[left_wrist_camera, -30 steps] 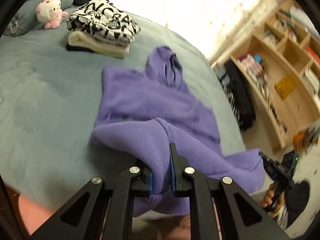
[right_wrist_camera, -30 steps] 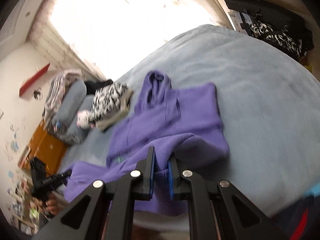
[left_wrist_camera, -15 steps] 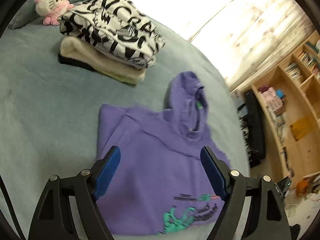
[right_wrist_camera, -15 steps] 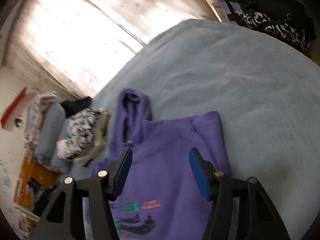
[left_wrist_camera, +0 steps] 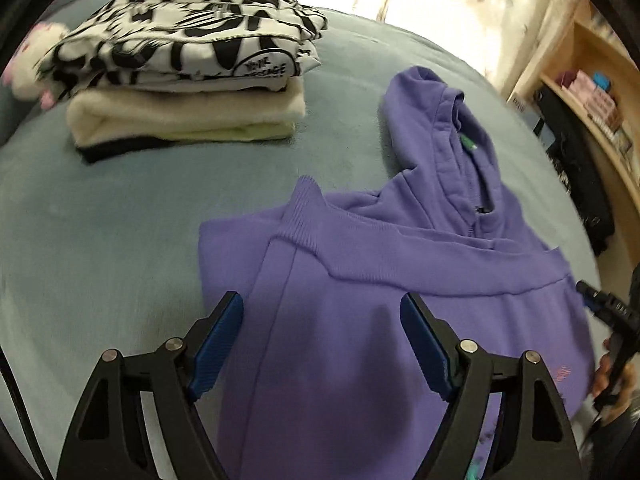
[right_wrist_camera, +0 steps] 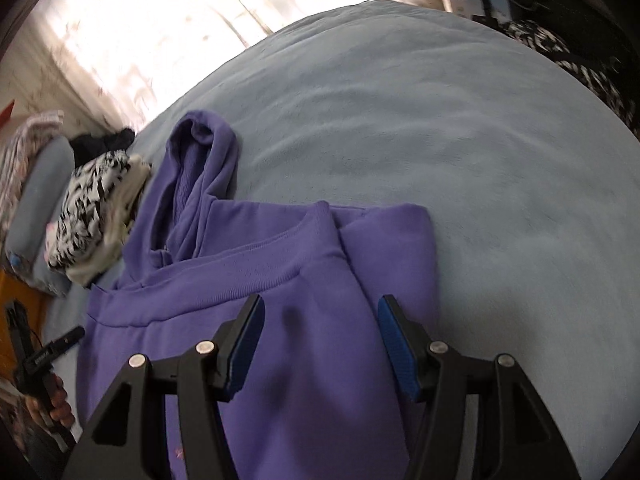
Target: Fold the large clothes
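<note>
Currently the purple hoodie (left_wrist_camera: 360, 320) lies flat on the blue-grey bedspread (right_wrist_camera: 440, 120), lower hem folded up to the shoulders, hood (left_wrist_camera: 432, 120) extended toward the window. Above it, the left gripper (left_wrist_camera: 322, 344) has its jaws spread wide with nothing clamped; the right gripper (right_wrist_camera: 320, 344) is likewise parted and gripping nothing. A stack of folded clothes (left_wrist_camera: 180, 72) sits near the hood, beside a plush toy (left_wrist_camera: 28, 68).

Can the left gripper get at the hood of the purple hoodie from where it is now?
Probably yes. The left gripper is open above the hoodie, and nothing lies between it and the hood; the folded pile sits off to the side.
</note>
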The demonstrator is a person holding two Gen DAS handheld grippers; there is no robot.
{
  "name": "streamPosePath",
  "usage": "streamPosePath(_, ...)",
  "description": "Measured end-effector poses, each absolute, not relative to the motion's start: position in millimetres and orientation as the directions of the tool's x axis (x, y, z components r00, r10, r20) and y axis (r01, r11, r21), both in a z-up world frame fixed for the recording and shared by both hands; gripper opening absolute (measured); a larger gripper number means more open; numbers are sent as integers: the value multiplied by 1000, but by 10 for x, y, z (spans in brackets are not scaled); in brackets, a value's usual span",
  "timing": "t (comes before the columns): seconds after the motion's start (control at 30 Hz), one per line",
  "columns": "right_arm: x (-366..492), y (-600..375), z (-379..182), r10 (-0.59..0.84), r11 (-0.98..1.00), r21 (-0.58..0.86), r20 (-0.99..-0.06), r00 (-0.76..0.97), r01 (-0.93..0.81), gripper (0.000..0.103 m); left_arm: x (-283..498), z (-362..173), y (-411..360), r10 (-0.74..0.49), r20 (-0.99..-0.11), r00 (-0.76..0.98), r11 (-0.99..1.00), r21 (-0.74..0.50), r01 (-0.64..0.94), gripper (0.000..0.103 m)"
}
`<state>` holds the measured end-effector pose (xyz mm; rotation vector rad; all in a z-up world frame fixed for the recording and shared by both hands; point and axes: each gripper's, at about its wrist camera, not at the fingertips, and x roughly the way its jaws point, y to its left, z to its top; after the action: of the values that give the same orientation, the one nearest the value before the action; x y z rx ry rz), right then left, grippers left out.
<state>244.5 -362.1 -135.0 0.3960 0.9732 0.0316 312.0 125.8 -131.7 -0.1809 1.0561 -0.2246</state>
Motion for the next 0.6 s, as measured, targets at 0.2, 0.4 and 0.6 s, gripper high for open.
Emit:
streamPosePath(0.2,2676,-3486,-1414,165,958,266,-810,563,103,57,3337,-1444,1093,-210,-850,484,976,-151,158,49)
streamPosePath(0.4,2671,-3374,-1423,44,985,132,-812,582,110,11,3349,-1465,1045,-129,-846,517,987,-60,148,10)
streamPosePath(0.6,2481,-3506,-964,38,972,193,-692,721,135,9,3195,-1054,1158,-132,-747,652,991,-97,90,7)
